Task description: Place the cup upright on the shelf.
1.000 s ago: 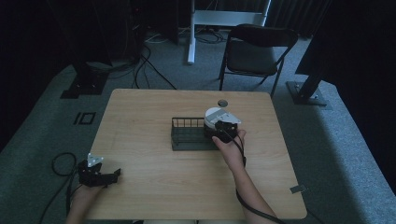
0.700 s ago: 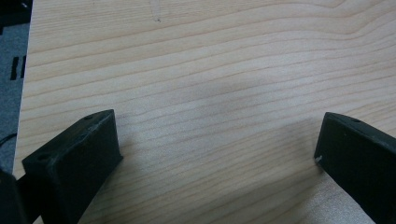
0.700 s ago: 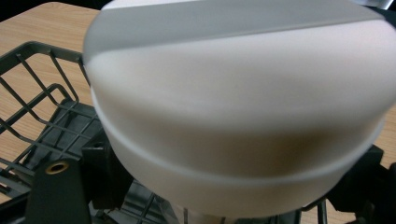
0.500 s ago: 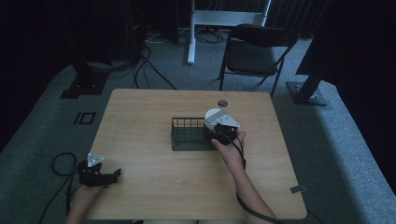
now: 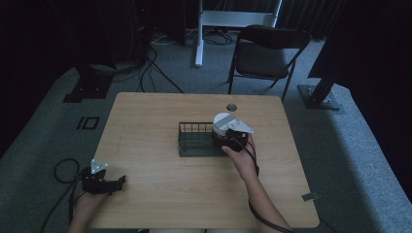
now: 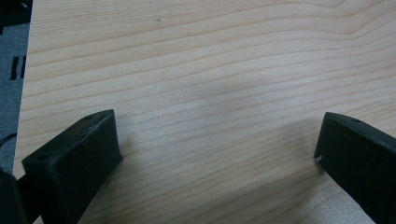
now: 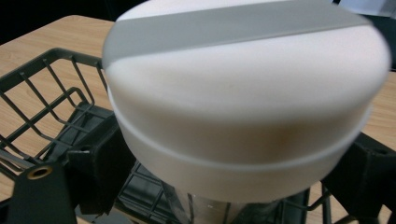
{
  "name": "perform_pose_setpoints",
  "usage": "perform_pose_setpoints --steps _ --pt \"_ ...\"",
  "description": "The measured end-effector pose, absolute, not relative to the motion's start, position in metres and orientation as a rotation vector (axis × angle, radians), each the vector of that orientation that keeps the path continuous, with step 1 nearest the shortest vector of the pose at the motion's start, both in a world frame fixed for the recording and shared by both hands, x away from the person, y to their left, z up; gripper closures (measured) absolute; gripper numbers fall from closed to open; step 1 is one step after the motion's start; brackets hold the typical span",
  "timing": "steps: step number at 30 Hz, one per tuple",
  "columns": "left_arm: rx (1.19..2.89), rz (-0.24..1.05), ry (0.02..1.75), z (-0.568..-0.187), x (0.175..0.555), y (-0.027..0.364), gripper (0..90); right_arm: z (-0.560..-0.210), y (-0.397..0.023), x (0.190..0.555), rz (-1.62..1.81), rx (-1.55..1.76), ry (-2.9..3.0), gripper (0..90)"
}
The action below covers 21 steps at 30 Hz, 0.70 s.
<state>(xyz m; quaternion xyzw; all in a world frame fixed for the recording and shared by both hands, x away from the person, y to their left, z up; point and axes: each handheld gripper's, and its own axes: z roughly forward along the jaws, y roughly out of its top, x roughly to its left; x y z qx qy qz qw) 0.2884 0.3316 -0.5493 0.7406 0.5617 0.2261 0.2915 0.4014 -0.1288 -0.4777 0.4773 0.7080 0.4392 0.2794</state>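
we hold white-lidded jar (image 7: 243,102) pinched in right gripper (image 5: 232,138) over basket (image 5: 192,141), barely shifted since a second ago: lowering seems slow. left gripper (image 5: 99,179) spread, idle on table (image 5: 160,109).

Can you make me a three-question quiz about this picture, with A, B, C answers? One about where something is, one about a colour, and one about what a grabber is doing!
1. Where is the wire basket?
A. near the middle of the table
B. on the chair
C. on the floor

2. What colour is the lid of the jar?
A. red
B. white with a grey stripe
C. green

3. What is the left gripper doing?
A. squeezing a cup
B. holding the basket
C. open, holding nothing

Answers:
1. A, the high view shows the basket on the wooden tabletop, close to its middle.
2. B, the right gripper view shows a white lid with a grey band across its top.
3. C, the left gripper view shows its jaws wide apart with bare wood between them.
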Motion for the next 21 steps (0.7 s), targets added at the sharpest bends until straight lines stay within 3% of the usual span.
perform_pose_setpoints --steps 21 --pt "1.974 0.603 1.497 -0.549 0.288 0.332 0.2 -0.474 -0.146 0.386 1.204 1.251 1.897 12.7"
